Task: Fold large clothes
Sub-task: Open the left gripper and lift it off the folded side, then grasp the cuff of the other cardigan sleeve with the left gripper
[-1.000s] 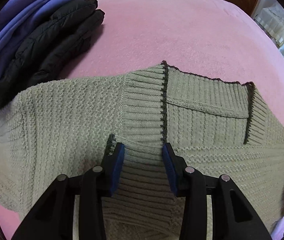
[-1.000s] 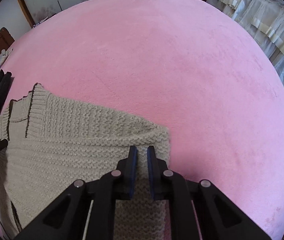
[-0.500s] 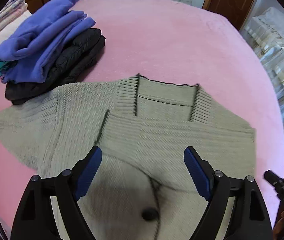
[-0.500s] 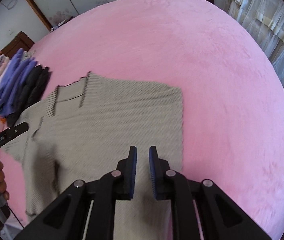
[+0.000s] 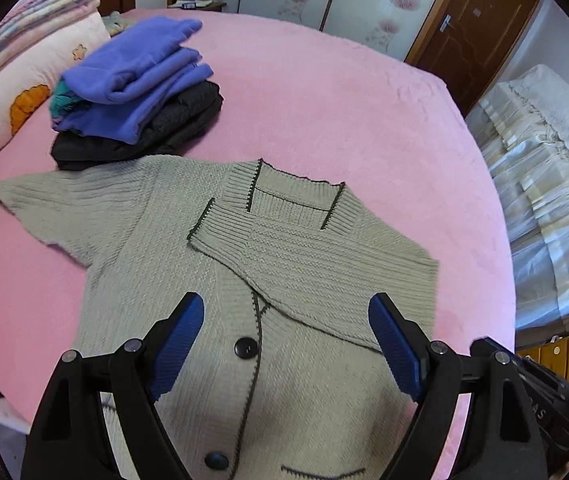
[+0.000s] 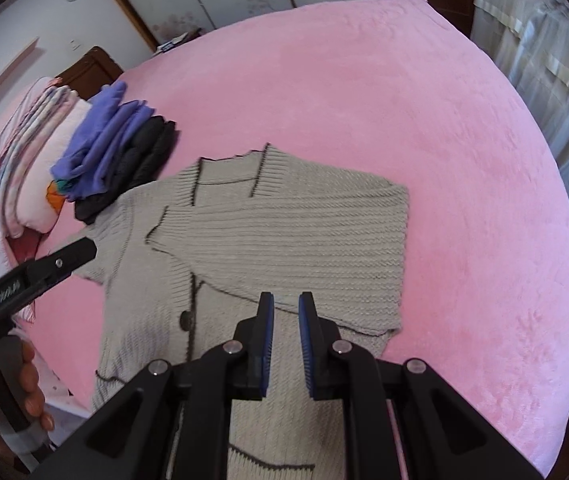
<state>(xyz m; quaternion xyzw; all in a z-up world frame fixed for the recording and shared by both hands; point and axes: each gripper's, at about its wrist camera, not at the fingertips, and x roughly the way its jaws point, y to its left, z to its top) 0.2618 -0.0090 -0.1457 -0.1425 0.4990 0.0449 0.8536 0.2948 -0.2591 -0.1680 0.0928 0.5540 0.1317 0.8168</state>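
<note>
A grey knit cardigan (image 5: 172, 248) with dark trim and buttons lies flat on the pink bed (image 5: 324, 92). Its right sleeve is folded across the chest; its left sleeve (image 5: 56, 204) lies spread out to the left. The cardigan also shows in the right wrist view (image 6: 284, 232). My left gripper (image 5: 284, 320) is wide open and empty, held above the cardigan's front. My right gripper (image 6: 286, 312) hovers above the folded sleeve's lower edge with a narrow gap between its jaws and nothing in them. The left gripper's tip (image 6: 64, 256) shows in the right wrist view.
A stack of folded clothes, purple (image 5: 132, 76) on black (image 5: 156, 132), sits at the bed's back left, next to a pillow (image 5: 16, 92). Folded bedding (image 6: 24, 136) lies beyond. A door (image 5: 472, 36) and curtains (image 5: 544, 168) stand to the right.
Both grippers have lifted up and back from the cardigan. The left jaws opened wide, and the right gripper let go of the sleeve, which now lies folded across the chest.
</note>
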